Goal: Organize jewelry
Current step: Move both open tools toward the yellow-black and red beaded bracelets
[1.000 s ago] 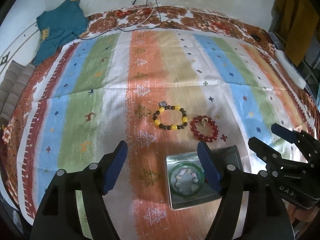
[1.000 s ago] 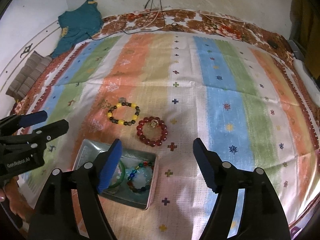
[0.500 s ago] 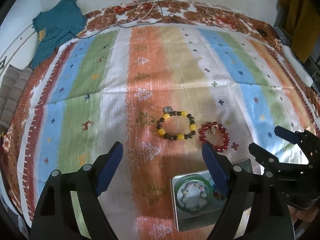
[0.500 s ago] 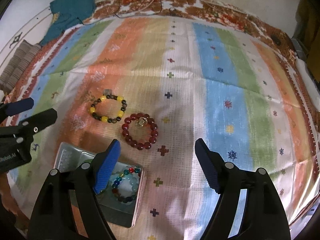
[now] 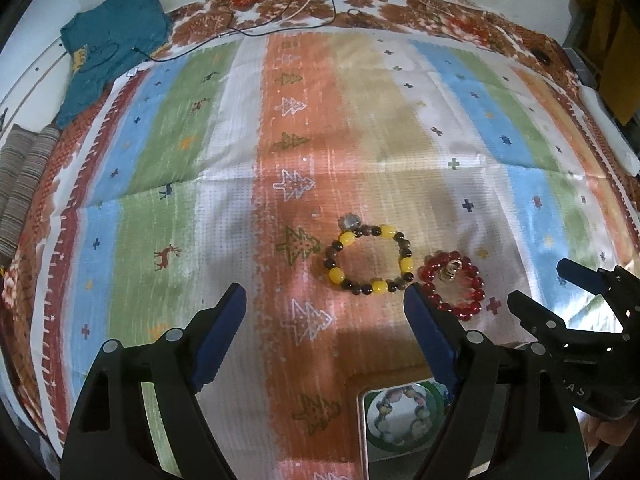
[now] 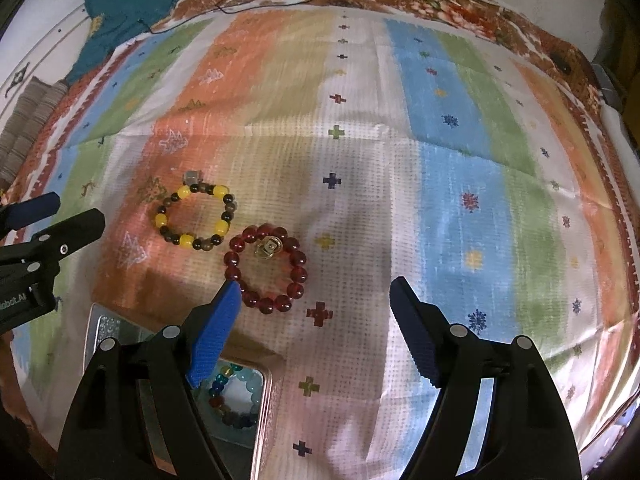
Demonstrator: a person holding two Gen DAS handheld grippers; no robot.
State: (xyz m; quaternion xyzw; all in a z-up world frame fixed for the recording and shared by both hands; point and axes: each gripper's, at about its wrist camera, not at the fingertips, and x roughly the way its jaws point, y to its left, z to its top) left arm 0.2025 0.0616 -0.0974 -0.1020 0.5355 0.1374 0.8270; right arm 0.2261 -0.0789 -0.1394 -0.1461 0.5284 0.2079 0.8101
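A yellow and brown bead bracelet [image 5: 370,259] and a red bead bracelet [image 5: 452,285] with a gold charm lie side by side on the striped cloth; both also show in the right wrist view, the yellow bracelet [image 6: 196,216] left of the red bracelet [image 6: 266,267]. A metal tin [image 5: 362,432] near the front edge holds a green bangle with a pale bead bracelet [image 5: 402,416]; in the right wrist view the tin [image 6: 262,416] shows a multicoloured bead bracelet [image 6: 232,396]. My left gripper [image 5: 324,308] is open and empty, just short of the yellow bracelet. My right gripper [image 6: 316,298] is open and empty, its left finger beside the red bracelet.
A teal garment [image 5: 108,48] lies at the far left corner, with dark cables [image 5: 280,20] along the back edge. A folded striped cloth [image 5: 20,176] sits at the left. A white object [image 5: 608,136] lies along the right edge.
Both grippers have moved forward over the cloth toward the two loose bracelets, which now look larger and nearer. The tin has slid to the bottom of both views. Jaws stay open.
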